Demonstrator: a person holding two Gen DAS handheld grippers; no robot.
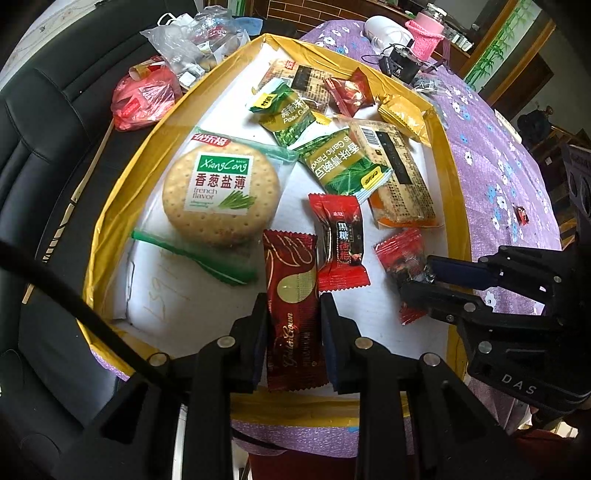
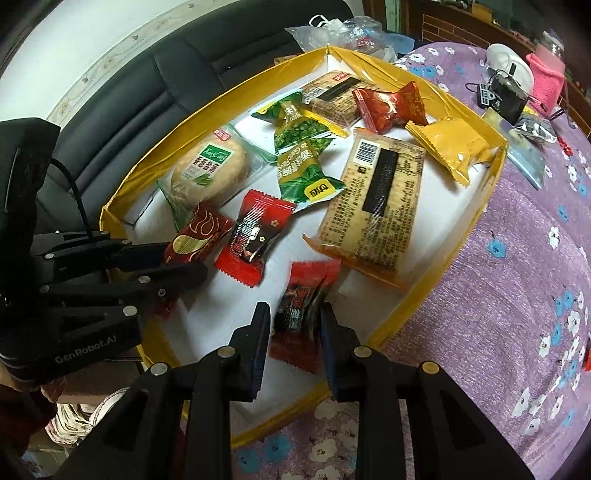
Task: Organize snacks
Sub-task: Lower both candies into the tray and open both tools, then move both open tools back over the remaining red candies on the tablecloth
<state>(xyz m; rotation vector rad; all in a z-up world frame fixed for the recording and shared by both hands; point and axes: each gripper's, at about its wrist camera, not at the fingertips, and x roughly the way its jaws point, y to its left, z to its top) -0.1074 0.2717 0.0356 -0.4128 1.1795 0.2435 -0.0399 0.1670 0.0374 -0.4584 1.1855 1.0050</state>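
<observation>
A yellow-rimmed white tray [image 1: 456,206] [image 2: 476,214] holds several snack packs. My left gripper [image 1: 293,328] is shut on a dark red Golden Crown wafer bar [image 1: 291,306], held low over the tray's near edge; the bar also shows in the right wrist view [image 2: 195,236]. My right gripper [image 2: 293,332] is shut on a small red candy pack [image 2: 304,310], which also shows in the left wrist view [image 1: 402,258]. A round cracker pack [image 1: 221,192], green pea packs [image 1: 343,166], another red candy [image 1: 340,243] and a tan cracker pack [image 2: 376,206] lie in the tray.
The tray sits on a purple flowered tablecloth [image 2: 517,295]. A black sofa [image 1: 44,147] stands to the left with plastic bags [image 1: 144,96] on it. A pink knitted cup [image 1: 424,33], a white object and a small black device [image 1: 400,62] are at the table's far end.
</observation>
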